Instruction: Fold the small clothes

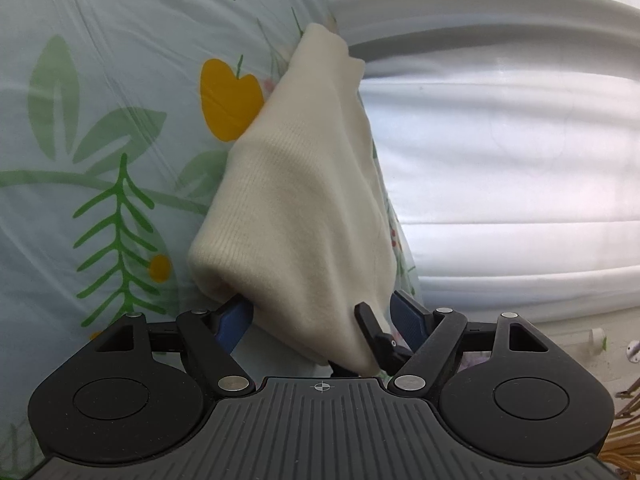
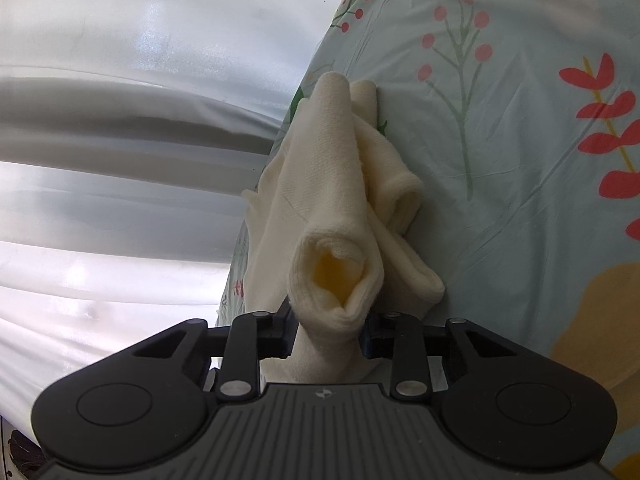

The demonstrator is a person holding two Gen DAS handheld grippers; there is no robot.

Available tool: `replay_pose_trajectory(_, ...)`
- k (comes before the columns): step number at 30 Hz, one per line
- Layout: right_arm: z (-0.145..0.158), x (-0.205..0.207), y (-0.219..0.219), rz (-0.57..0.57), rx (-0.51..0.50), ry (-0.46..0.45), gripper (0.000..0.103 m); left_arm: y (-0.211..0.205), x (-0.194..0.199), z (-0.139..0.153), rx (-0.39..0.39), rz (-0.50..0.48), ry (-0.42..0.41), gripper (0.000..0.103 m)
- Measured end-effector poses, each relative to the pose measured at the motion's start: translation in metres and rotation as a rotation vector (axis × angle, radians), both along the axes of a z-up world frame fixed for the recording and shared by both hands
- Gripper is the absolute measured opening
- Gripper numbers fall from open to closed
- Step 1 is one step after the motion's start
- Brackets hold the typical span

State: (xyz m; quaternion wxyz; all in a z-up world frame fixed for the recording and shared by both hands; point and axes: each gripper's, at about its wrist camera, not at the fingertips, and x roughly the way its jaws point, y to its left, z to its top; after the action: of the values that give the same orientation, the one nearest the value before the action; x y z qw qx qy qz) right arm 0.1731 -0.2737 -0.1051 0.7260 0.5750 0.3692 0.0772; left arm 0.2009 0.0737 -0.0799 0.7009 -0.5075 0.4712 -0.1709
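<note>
A cream knit sock (image 1: 296,200) hangs over the floral sheet (image 1: 100,120). My left gripper (image 1: 320,312) stands open with the sock's rolled cuff draped over and between its blue fingers (image 1: 232,320); a black finger of the other gripper (image 1: 368,320) pokes in beside it. In the right wrist view the cream sock (image 2: 340,184) is bunched, its open cuff (image 2: 336,272) facing the camera. My right gripper (image 2: 328,332) is shut on the cuff, the fabric pinched between its fingers. The fingertips are hidden by cloth.
The floral sheet (image 2: 500,140) covers the work surface. White pleated fabric (image 1: 500,160) fills the side beyond the sheet's edge and shows in the right wrist view (image 2: 120,140) too. Wicker strands (image 1: 624,440) sit at the lower right.
</note>
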Motion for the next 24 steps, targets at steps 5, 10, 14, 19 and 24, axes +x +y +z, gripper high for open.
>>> replay_pose_trajectory(5, 0.008, 0.013, 0.006, 0.007, 0.010, -0.005, 0.011, 0.003, 0.004, -0.003, -0.012, 0.016, 0.006, 0.080)
replay_pose_trajectory(10, 0.035, 0.020, -0.002, -0.020, 0.158, -0.105, 0.009, 0.010, 0.006, -0.002, -0.046, 0.065, 0.022, 0.076)
replay_pose_trajectory(14, 0.042, 0.016, -0.012, -0.045, 0.154, -0.116, 0.008, 0.016, 0.004, 0.001, -0.045, 0.110, 0.021, 0.069)
replay_pose_trajectory(19, 0.042, 0.014, -0.011, -0.021, 0.046, -0.107, 0.008, 0.027, -0.006, 0.008, -0.118, 0.177, -0.023, 0.069)
replay_pose_trajectory(24, 0.047, 0.010, -0.004, 0.023, -0.057, -0.115, 0.008, 0.018, -0.004, 0.014, -0.089, 0.141, -0.051, 0.069)
